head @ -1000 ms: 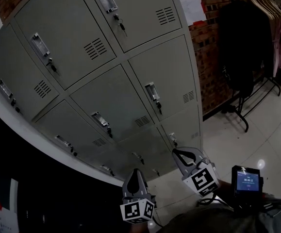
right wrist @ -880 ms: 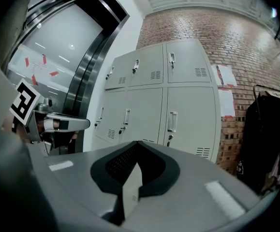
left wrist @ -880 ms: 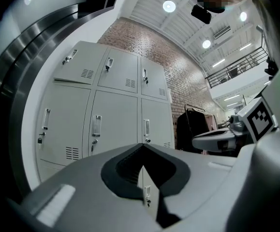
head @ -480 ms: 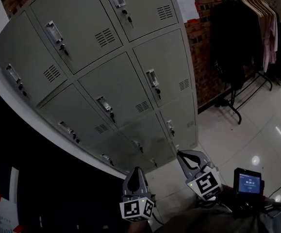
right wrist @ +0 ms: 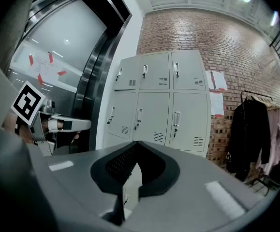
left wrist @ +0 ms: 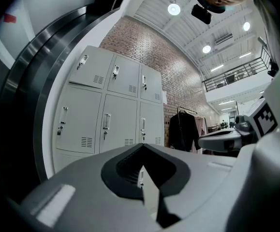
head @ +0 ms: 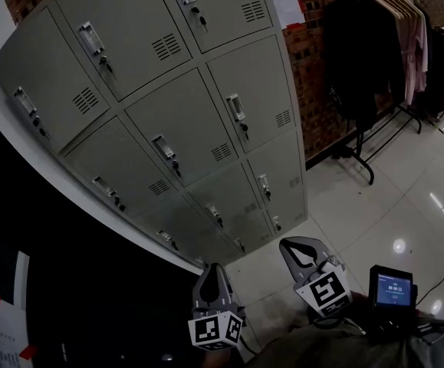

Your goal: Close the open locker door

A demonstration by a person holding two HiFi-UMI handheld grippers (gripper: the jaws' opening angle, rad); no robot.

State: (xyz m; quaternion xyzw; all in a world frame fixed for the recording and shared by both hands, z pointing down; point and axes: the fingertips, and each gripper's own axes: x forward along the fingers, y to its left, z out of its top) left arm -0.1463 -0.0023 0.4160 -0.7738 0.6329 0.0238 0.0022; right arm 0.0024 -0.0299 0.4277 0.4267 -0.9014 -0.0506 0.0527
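Observation:
The grey locker block (head: 183,121) stands against the brick wall, three columns wide. Every door in sight lies flush with its neighbours, and I see none standing ajar. Both grippers are held low at the bottom of the head view, well short of the lockers. My left gripper (head: 210,271) has its jaws together with nothing between them. My right gripper (head: 291,246), a little further forward, is shut and empty too. The same lockers (left wrist: 111,111) fill the left gripper view beyond the closed tips (left wrist: 142,147), and the lockers (right wrist: 159,105) also stand ahead of the right gripper (right wrist: 136,145).
A clothes rack (head: 371,48) hung with dark and pink garments stands right of the lockers on the glossy tiled floor (head: 375,205). Papers (head: 287,2) are pinned to the brick wall. A small lit screen device (head: 390,291) sits by my right hand. A dark framed glass wall (right wrist: 77,66) runs left.
The lockers have drawn away and slid up in the head view, so more of the bottom row and floor shows. Both grippers keep their places and stay shut.

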